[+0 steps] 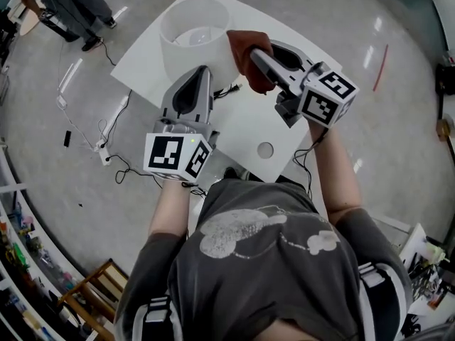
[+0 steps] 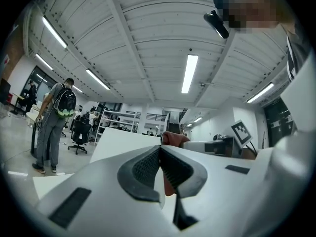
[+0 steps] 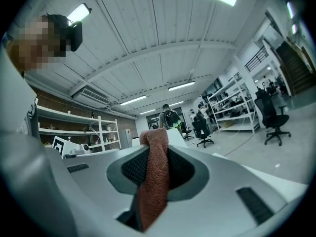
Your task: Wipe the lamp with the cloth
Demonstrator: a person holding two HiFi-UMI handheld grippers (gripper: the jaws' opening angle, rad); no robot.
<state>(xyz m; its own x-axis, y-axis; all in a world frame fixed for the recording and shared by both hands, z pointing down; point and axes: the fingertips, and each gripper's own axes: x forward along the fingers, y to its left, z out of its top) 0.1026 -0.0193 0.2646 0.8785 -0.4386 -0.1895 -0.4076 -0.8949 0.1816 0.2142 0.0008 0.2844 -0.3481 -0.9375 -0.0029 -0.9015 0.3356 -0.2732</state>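
Mid-wipe, with right hand-held gripper (image 1: 259, 57) clamped on cloth (image 1: 244, 45) at lamp (image 1: 186, 48) rim; left hand-held gripper (image 1: 205, 72) jaws together, empty; next, likely sweeping around shade.

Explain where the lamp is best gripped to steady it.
Grip the lamp probably at its open top rim, on the near side, from above: the shade is too wide for jaws to span, but its thin wall should fit between them. The right gripper holds the cloth, so use the left gripper.
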